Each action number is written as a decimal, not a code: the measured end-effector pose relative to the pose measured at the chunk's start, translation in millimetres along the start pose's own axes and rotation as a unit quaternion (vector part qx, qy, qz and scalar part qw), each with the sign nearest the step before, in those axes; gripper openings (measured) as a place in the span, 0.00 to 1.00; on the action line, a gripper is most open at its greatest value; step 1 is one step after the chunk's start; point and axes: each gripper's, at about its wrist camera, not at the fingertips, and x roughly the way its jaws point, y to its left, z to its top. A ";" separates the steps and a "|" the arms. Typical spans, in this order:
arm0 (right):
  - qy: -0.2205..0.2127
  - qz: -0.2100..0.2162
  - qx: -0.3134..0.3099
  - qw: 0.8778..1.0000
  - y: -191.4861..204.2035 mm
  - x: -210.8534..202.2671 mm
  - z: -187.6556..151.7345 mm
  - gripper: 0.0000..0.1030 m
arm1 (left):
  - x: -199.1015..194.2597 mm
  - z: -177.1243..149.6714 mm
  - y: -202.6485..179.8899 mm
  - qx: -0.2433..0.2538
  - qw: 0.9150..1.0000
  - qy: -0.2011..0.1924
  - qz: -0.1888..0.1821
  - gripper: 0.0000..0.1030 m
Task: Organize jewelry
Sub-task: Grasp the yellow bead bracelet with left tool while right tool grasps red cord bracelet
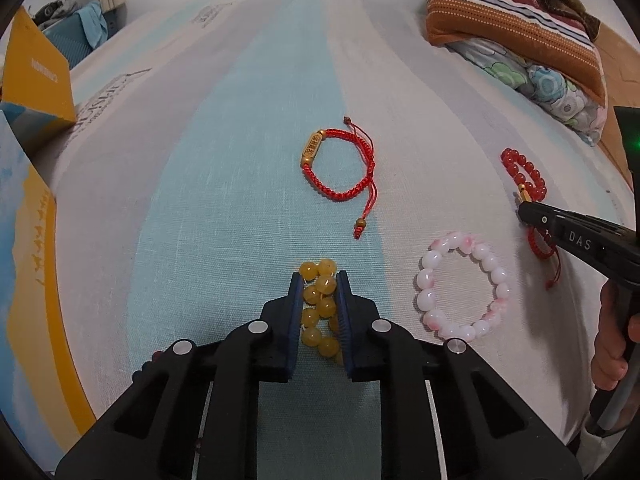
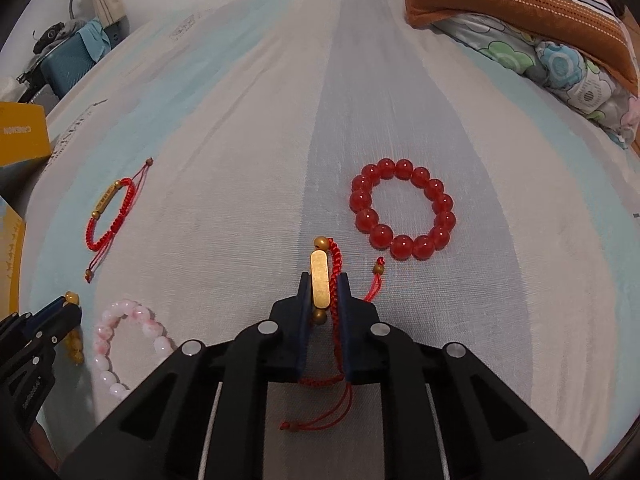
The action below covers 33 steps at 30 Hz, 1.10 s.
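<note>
My left gripper is shut on a yellow bead bracelet, squeezed flat between its blue pads on the striped bed sheet. My right gripper is shut on a red cord bracelet with a gold bar; it also shows in the left wrist view. A second red cord bracelet with a gold bar lies ahead of the left gripper, seen in the right wrist view too. A pink-white bead bracelet lies between the grippers. A red bead bracelet lies ahead-right of the right gripper.
Yellow and blue cardboard boxes stand at the left edge of the bed. Folded blankets and a floral quilt are piled at the far right. A blue suitcase with clothes stands beyond the bed's far left.
</note>
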 end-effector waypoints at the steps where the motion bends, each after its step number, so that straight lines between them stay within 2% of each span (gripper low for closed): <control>1: -0.003 0.001 0.001 1.000 -0.1 -1.6 -0.1 0.11 | -0.6 -0.3 -0.2 0.000 1.000 0.000 0.000 0.10; 8: -0.026 0.007 0.011 1.000 -4.2 -14.0 0.8 0.11 | -4.0 0.5 0.0 -0.002 1.000 -0.003 -0.001 0.09; 33: -0.028 0.011 -0.006 1.000 11.8 -22.3 -1.3 0.11 | -29.4 6.6 -3.9 0.002 1.000 -0.023 -0.009 0.09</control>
